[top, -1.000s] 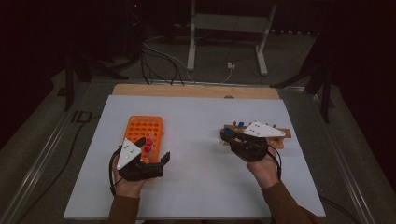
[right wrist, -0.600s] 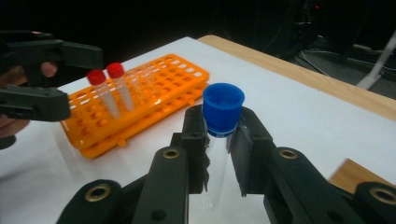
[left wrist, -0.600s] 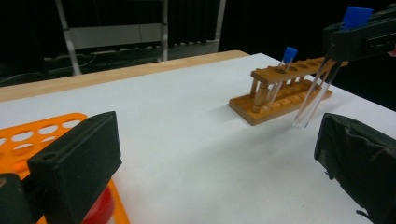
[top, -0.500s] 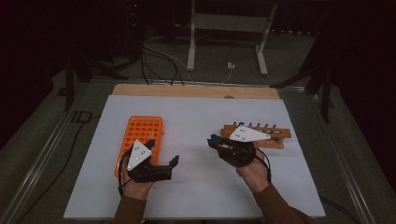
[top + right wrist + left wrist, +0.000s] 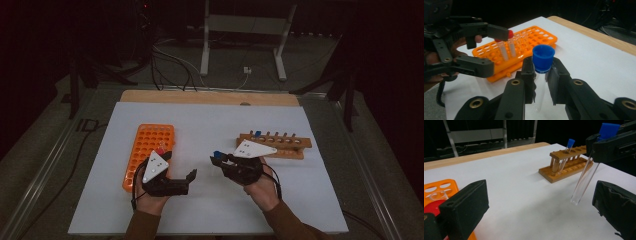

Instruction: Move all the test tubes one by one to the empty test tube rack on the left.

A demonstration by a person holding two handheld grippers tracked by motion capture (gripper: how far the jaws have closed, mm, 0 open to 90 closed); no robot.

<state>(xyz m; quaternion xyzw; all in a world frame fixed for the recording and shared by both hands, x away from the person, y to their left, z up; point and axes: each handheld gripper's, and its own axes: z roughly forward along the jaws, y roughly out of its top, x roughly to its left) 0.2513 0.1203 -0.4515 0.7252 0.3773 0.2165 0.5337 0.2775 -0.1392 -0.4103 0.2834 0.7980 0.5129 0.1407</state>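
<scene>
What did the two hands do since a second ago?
The right gripper carried its blue-capped tube away from the wooden rack, leftward toward the table's middle. The left gripper swung off the orange rack and now points right, jaws open, toward the tube. Both racks stayed put.

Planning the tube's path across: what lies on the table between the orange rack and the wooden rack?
Bare white table between orange rack and wooden rack, in the high view; the right gripper holds the blue-capped tube above it.
</scene>
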